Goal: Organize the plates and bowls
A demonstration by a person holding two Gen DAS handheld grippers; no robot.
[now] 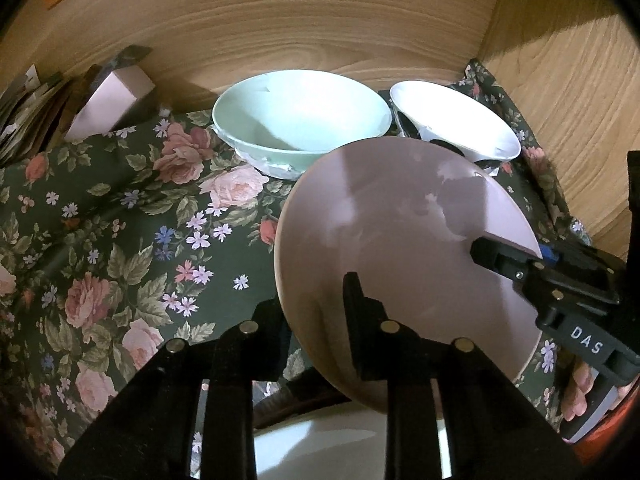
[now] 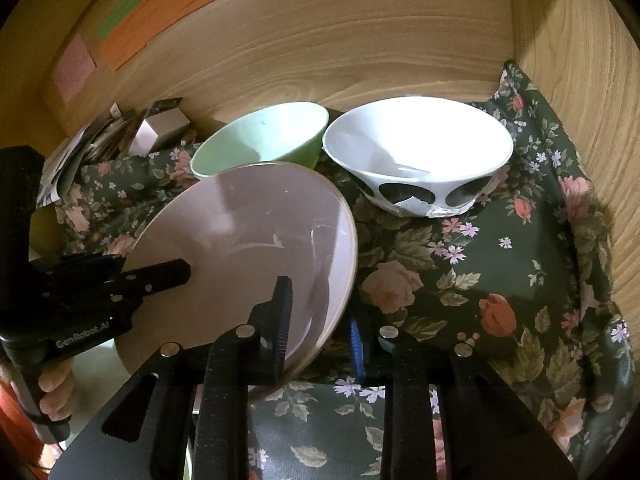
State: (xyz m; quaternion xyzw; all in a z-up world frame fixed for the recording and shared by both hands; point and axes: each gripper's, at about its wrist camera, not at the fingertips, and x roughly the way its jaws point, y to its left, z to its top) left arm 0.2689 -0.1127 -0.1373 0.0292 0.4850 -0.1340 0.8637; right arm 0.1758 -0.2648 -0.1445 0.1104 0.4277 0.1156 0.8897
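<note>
A pale pink plate (image 1: 400, 240) is held tilted above the floral cloth, gripped by both grippers at its rim. My left gripper (image 1: 316, 304) is shut on the plate's near edge; it also shows in the right wrist view (image 2: 176, 270). My right gripper (image 2: 316, 320) is shut on the plate (image 2: 248, 240) at its right edge; it also shows in the left wrist view (image 1: 504, 256). A mint green bowl (image 1: 300, 124) and a white bowl with black spots (image 1: 452, 124) stand behind the plate against the wooden back wall.
A floral cloth (image 1: 120, 240) covers the shelf floor. Wooden walls (image 1: 320, 20) close the back and right side. A pink box (image 1: 112, 100) and papers (image 1: 28, 112) sit at the far left. Coloured notes (image 2: 152, 12) are stuck on the back wall.
</note>
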